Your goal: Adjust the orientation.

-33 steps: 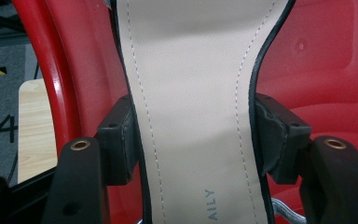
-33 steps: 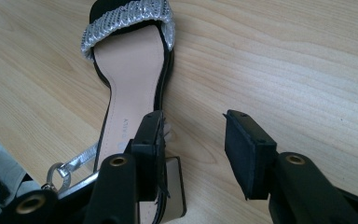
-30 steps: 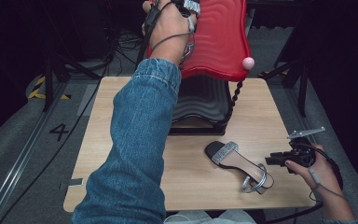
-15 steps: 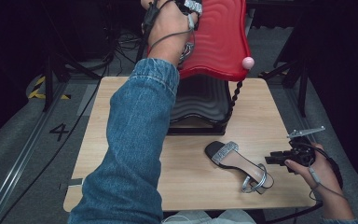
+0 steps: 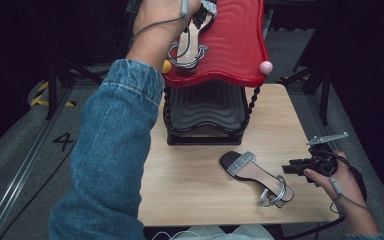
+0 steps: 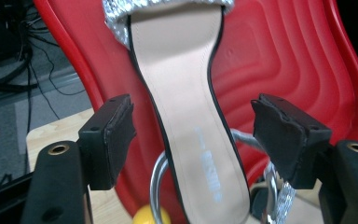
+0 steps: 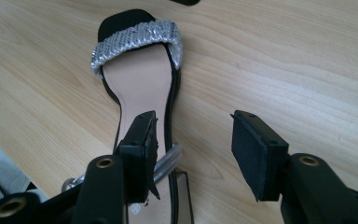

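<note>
A sandal with a silver strap lies on the red top shelf of a shoe rack. In the left gripper view this sandal runs between the jaws of my left gripper, which is open and stands apart from it on both sides. The person's left hand covers most of that gripper in the high view. A second matching sandal lies on the wooden table. My right gripper is open just right of its heel. Its left pad hangs over the sandal's heel end.
The rack's black lower shelves stand at the back middle of the table. A pink ball and a yellow ball cap the rack's corner posts. The blue sleeve crosses the table's left side.
The left hand has shifted toward the top of the high view, uncovering the sandal on the red shelf. The right gripper and the table sandal have stayed in place.
</note>
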The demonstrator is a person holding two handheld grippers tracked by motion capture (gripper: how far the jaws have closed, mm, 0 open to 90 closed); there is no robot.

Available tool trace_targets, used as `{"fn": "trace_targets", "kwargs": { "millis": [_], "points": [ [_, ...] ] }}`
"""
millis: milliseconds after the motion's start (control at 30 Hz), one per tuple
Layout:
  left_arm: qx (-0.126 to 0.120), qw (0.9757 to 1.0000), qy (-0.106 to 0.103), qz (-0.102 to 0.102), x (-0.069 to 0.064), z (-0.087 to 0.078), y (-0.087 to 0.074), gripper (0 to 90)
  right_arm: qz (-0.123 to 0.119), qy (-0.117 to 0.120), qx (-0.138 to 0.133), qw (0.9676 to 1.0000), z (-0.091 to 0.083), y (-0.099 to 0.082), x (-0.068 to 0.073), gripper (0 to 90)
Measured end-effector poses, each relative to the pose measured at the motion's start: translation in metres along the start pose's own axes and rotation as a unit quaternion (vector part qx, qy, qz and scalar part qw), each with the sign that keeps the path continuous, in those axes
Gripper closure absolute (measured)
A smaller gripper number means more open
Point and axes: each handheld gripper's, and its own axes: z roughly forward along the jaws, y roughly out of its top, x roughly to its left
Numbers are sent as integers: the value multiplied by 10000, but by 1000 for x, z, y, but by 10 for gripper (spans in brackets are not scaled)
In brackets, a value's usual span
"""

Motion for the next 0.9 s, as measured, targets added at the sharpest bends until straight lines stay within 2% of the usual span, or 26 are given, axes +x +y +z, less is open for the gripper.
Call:
{"fn": "trace_targets", "kwargs": {
  "millis": [133, 167, 267, 333, 400, 500, 567, 633, 667, 800, 900],
  "points": [
    [48, 9996, -136, 244, -5, -8, -8, 293, -55, 87, -90, 9999, 0, 2, 3, 533],
    [48, 9996, -136, 244, -5, -8, -8, 293, -55, 87, -90, 9999, 0, 2, 3, 533],
    [118, 9988, -243, 411, -9, -16, -18, 293, -130, 49, -129, 9998, -1, 4, 1, 517],
    [216, 9980, -371, 458, -8, -21, -25, 292, -160, 51, -106, 9998, -1, 6, 1, 495],
    [208, 9979, -370, 498, -7, -24, -28, 281, -205, 70, -94, 9997, -1, 7, 1, 467],
    [258, 9965, -401, 682, -5, -33, -40, 281, -218, 34, 27, 9998, 1, 11, 2, 441],
    [229, 9964, -417, 706, -3, -36, -48, 281, -220, 49, 68, 9997, 3, 13, 3, 423],
    [207, 9954, -460, 816, 1, -40, -57, 281, -241, 44, 104, 9996, 4, 15, 5, 419],
    [159, 9951, -500, 837, 3, -43, -62, 281, -323, 39, 90, 9994, 5, 16, 6, 420],
    [29, 9921, -715, 1026, 14, -51, -80, 285, -528, 39, 60, 9986, 4, 16, 10, 433],
    [-145, 9886, -886, 1206, 19, -55, -92, 303, -648, 34, 23, 9979, 4, 17, 13, 448]
  ]
}}
